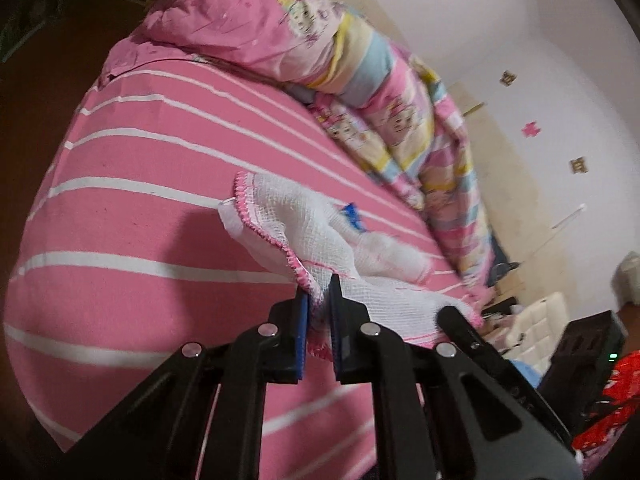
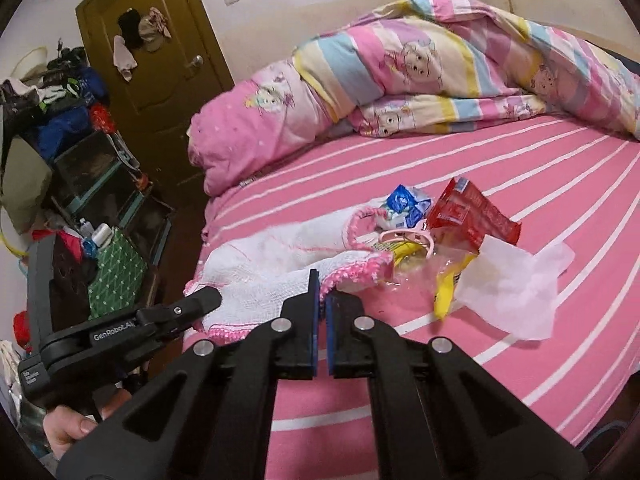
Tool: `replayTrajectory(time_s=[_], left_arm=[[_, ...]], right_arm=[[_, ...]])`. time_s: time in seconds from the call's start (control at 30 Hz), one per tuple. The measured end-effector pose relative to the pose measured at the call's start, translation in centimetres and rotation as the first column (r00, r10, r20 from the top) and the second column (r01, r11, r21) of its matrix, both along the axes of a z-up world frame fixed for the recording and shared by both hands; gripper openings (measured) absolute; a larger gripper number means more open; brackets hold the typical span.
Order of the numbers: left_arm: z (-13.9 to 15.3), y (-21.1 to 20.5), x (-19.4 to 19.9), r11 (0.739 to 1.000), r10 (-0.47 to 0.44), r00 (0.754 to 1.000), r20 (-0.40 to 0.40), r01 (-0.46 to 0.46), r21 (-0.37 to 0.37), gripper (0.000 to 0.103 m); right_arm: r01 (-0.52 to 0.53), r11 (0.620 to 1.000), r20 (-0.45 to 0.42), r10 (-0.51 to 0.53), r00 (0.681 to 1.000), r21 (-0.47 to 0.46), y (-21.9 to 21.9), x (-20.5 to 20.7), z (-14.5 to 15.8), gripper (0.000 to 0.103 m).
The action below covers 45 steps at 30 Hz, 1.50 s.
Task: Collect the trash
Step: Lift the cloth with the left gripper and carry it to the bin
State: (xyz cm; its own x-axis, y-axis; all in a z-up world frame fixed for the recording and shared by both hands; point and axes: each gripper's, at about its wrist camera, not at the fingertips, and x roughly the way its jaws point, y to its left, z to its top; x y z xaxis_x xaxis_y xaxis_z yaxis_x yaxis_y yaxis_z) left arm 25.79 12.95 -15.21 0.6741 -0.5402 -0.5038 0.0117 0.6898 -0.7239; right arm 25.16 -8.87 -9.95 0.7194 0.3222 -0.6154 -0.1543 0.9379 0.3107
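A white gauze cloth with pink crocheted edging lies on the pink striped bed. My right gripper is shut on its near pink edge. My left gripper is shut on another edge of the cloth, which rises off the sheet; the right wrist view shows it at the cloth's left corner. At the cloth's far side lies trash: a blue-and-white wrapper, a red packet, a yellow wrapper, a white tissue. The left wrist view shows only a blue wrapper tip.
A rolled striped quilt and a pink pillow lie at the far side of the bed. A brown door and a cluttered shelf stand to the left. A hand holds the left gripper's handle.
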Motion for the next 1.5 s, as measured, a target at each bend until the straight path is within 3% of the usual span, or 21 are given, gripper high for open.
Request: replayTrajectory(time_s=[0.17, 0.77, 1.13, 1.33, 1.5], left_arm=[[1.0, -0.3, -1.5, 0.996, -0.023, 0.999, 0.043, 0.027, -0.087, 0.009], [5.7, -7.0, -10.3, 0.972, -0.104, 0.988, 0.114, 0.125, -0.199, 0.009], [9.2, -15.8, -15.5, 0.951, -0.253, 0.956, 0.146, 0.274, -0.143, 0.009], [8.5, -23.0, -16.9, 0.92, -0.364, 0.925, 0.108, 0.375, -0.116, 0.009], [6.9, -29.5, -17.8, 0.879, -0.467, 0.882, 0.059, 0.47, -0.077, 0.009]], right_arm=[[0.007, 1.0, 0.013, -0.007, 1.0, 0.012, -0.9, -1.8, 1.4, 0.003], [0.066, 0.996, 0.121, -0.072, 0.99, 0.054, -8.3, -13.0, 7.6, 0.003], [0.185, 0.978, 0.144, -0.198, 0.97, 0.101, -17.1, -21.3, 8.5, 0.003], [0.294, 0.95, 0.127, -0.306, 0.943, 0.106, -23.5, -25.8, 7.3, 0.003], [0.397, 0.912, 0.095, -0.407, 0.909, 0.109, -28.9, -29.9, 5.2, 0.003]])
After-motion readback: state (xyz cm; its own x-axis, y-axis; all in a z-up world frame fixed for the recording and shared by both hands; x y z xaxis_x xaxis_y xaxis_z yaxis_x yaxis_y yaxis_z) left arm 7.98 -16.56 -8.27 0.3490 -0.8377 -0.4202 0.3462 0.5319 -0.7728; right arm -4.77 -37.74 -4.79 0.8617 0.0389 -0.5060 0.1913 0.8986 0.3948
